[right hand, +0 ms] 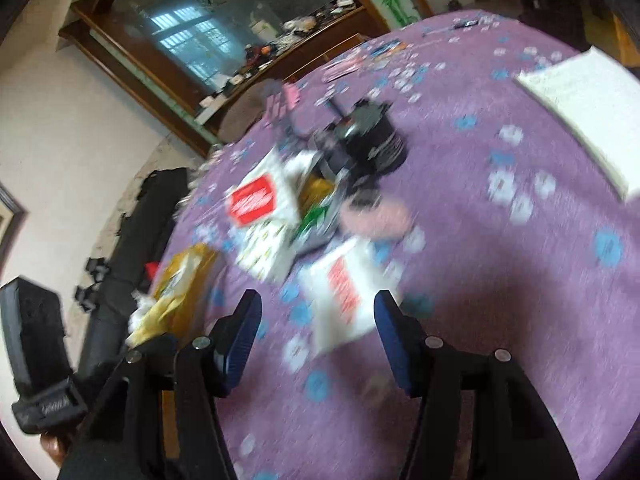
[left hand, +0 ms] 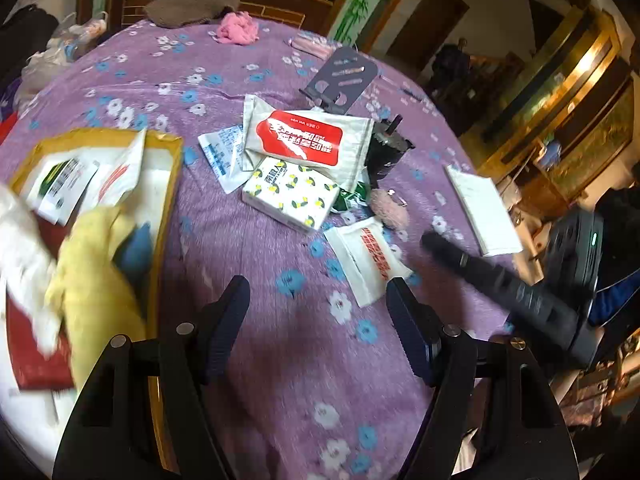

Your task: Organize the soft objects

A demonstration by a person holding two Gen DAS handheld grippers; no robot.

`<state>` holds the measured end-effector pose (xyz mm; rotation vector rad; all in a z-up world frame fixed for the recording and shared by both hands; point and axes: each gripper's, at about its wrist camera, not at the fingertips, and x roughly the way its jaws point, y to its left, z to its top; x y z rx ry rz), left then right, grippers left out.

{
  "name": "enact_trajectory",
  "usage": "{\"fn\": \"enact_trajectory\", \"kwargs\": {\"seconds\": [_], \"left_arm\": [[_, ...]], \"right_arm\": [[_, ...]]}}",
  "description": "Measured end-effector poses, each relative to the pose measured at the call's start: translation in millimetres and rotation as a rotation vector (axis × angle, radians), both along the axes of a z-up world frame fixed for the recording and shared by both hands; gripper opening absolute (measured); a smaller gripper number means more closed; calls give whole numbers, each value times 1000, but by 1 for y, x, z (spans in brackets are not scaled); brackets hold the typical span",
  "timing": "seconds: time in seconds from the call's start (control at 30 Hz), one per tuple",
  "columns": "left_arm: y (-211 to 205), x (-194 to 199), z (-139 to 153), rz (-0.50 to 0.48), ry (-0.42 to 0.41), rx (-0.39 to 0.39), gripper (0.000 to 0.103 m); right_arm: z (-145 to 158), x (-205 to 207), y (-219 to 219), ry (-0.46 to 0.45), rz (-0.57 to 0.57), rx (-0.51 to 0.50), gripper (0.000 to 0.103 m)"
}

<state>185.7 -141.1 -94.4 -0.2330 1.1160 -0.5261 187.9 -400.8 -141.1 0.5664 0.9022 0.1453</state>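
Both grippers hover over a worktop (left hand: 280,340) covered in a purple flowered cloth; the left gripper (left hand: 318,300) has its jaws spread wide with nothing between them, and the right gripper (right hand: 318,312) likewise stands wide open and empty, its view badly blurred; a yellow-rimmed box (left hand: 168,208) sits at the left of the left view, holding a yellow soft cloth (left hand: 92,280), white packets and something blue; near the middle lies a pile: a red-labelled wet-wipe pack (left hand: 304,140) on top of a lemon-print tissue pack (left hand: 290,196), a black cup (left hand: 386,156) just beside them, a pink fluffy thing (left hand: 390,208) close by; a small white tissue packet (left hand: 368,260) lies nearest the right gripper's jaws; a white notepad (left hand: 482,208) rests well apart
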Motion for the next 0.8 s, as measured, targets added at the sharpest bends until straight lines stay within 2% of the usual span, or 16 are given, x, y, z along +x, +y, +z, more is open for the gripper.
{"fn": "enact_trajectory", "kwargs": {"seconds": [0.07, 0.2, 0.33, 0.4, 0.43, 0.47, 0.53, 0.6, 0.67, 0.8], "left_arm": [[-5, 19, -10, 3, 42, 8, 71], [-8, 55, -28, 54, 136, -37, 71], [-1, 86, -30, 153, 129, -26, 71], [-3, 97, -32, 182, 129, 1, 71], [-8, 104, -36, 195, 126, 26, 71], [-15, 109, -40, 190, 126, 50, 71], [-30, 110, -44, 179, 99, 147, 71], [-43, 102, -45, 134, 70, 203, 71], [-53, 87, -48, 61, 96, 181, 72], [-61, 64, -43, -13, 71, 227, 72]], "right_arm": [[1, 21, -7, 9, -7, -30, 59], [-13, 60, -20, 31, -2, -45, 59], [-38, 70, -24, 66, 27, 40, 59], [-37, 69, -21, 64, 36, 15, 58], [-36, 69, -20, 63, 31, -6, 53], [-36, 68, -17, 68, 38, -22, 44], [-35, 63, -14, 63, 57, -39, 42], [-33, 61, -13, 55, 62, -50, 39], [-32, 61, -13, 53, 58, -46, 37], [-31, 59, -15, 58, 53, -30, 37]]}}
